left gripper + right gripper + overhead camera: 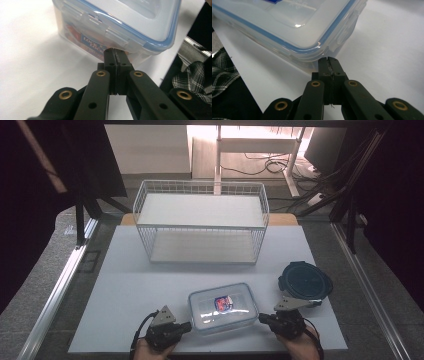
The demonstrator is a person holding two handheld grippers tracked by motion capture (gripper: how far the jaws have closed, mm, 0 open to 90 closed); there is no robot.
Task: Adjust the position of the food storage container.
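Both grippers, left gripper (186, 326) and right gripper (262, 318), press closed jaw tips against opposite ends of the clear lidded container (223, 307) on the white table (125, 290).

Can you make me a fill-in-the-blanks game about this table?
1. The clear box has a lid with a ____ rim.
2. Both the left gripper and the right gripper have jaws that are ____.
3. The round dark lid lies to the ____ of the clear box.
4. The wire basket is ____ in colour.

Missing words: blue; shut; right; white
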